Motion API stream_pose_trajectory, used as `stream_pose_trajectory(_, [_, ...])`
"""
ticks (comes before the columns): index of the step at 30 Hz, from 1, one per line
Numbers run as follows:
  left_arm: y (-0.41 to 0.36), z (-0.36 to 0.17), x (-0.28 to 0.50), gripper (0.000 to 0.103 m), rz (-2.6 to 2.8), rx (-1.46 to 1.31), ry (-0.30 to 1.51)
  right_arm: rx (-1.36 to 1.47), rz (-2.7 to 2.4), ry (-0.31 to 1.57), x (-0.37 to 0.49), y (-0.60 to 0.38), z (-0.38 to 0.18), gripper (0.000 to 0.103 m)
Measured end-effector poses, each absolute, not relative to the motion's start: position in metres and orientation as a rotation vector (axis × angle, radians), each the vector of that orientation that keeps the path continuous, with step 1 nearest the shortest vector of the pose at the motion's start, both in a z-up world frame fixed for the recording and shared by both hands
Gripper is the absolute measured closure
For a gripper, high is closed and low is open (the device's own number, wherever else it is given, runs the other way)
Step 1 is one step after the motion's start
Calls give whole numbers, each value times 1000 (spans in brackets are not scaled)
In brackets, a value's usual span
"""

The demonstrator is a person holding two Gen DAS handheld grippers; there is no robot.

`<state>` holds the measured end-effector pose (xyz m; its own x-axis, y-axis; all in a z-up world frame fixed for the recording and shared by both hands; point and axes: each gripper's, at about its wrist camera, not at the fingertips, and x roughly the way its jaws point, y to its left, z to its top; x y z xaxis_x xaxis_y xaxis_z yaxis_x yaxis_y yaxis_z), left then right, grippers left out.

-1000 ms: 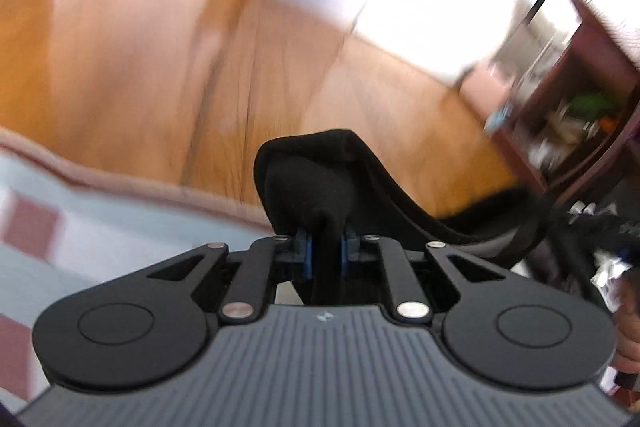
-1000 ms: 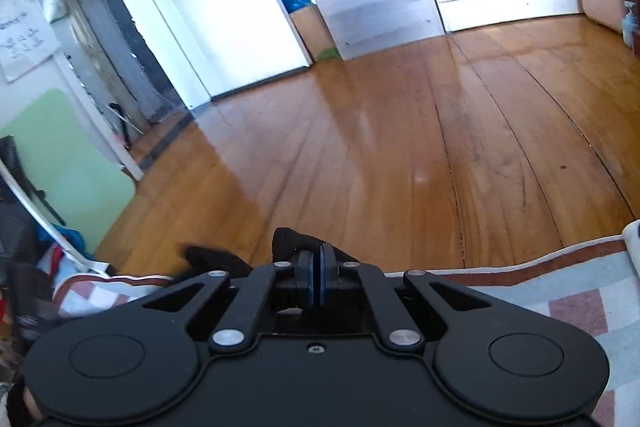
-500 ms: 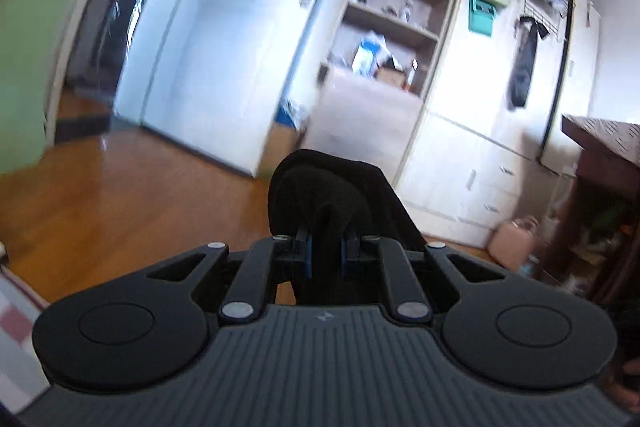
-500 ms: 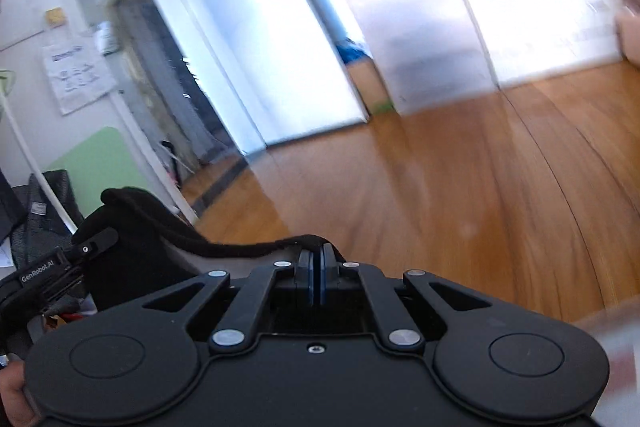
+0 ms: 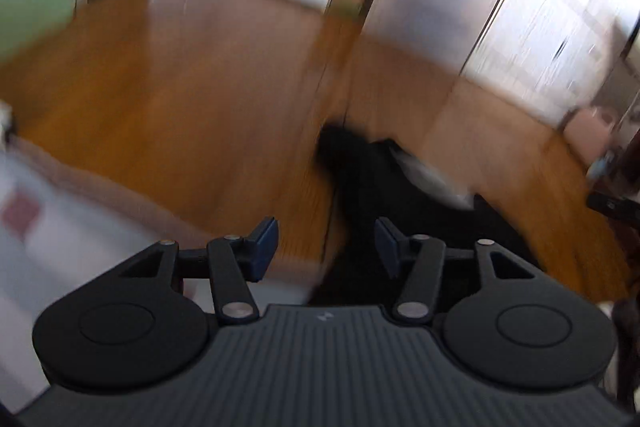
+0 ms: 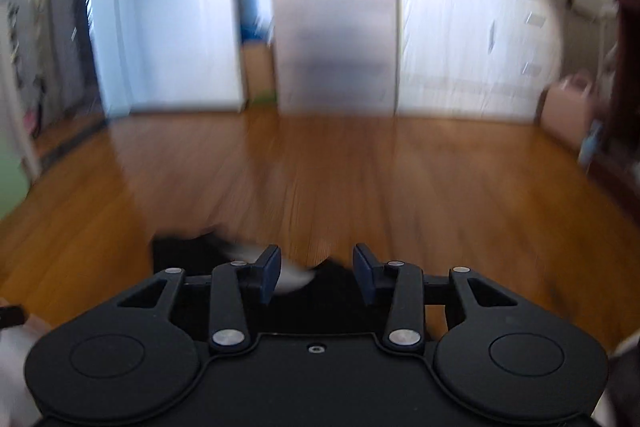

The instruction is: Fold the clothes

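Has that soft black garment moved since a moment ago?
Yes. The black garment left the left gripper, now open, and dropped toward the wooden floor.

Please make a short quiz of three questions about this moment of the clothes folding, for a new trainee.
1. True or false: the left gripper is clamped on the black garment.
2. Multiple choice: the floor is A) carpet, B) wood, C) tile.
3. Fill in: the right gripper has its jaws ____.

Key: 1 false, its jaws stand apart and the garment lies loose ahead of them. 2 B. 3 open.
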<state>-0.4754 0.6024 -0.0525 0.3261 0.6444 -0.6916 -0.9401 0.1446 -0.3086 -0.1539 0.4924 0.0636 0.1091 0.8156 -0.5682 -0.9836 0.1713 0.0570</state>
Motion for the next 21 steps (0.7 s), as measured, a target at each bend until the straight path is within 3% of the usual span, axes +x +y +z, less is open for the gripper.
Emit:
stream_pose_trajectory(8, [615, -102, -474, 50, 1008, -1066, 567, -433, 1529, 999, -149, 400, -18, 58])
stream_pose_trajectory(14, [600, -137, -494, 50, 927, -1267, 577, -617, 1677, 1039, -171, 382, -29, 58])
stream_pose_trajectory(19, [597, -135, -494, 43, 972, -1284, 606, -700, 1603, 1136, -182, 390, -56, 41])
stream_pose_trajectory(21, [596, -137, -499, 43, 1016, -1302, 573, -672, 1557, 1168, -182, 389, -65, 42])
